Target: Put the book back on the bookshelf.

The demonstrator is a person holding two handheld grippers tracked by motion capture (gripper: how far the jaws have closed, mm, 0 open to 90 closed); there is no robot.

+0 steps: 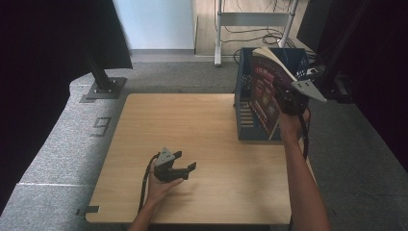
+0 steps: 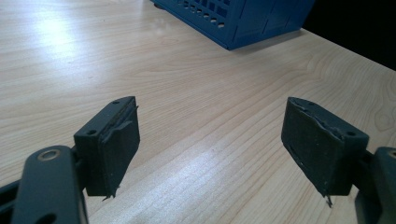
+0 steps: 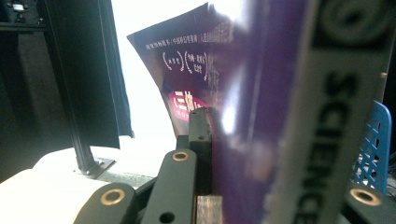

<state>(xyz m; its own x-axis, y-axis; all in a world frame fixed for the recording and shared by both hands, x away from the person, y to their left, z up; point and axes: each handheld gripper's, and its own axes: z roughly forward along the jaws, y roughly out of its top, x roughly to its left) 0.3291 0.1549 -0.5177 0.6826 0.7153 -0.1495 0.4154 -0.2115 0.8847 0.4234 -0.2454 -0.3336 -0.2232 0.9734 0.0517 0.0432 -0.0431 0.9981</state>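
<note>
A thick book with a dark purple cover (image 1: 265, 91) is held upright over the blue perforated basket (image 1: 245, 118) at the table's right far side. My right gripper (image 1: 287, 98) is shut on the book; in the right gripper view its left jaw presses flat on the purple cover (image 3: 243, 93) and the spine reads "SCIENCE". My left gripper (image 1: 183, 162) rests low over the wooden table (image 1: 192, 125) near the front left, held in a hand. Its jaws stand wide apart with only bare wood between the pads (image 2: 116, 140).
The blue basket (image 2: 238, 23) stands at the table's right edge. Black metal posts and dark curtains flank the table on the left and right. A white desk frame and cables lie on the floor behind.
</note>
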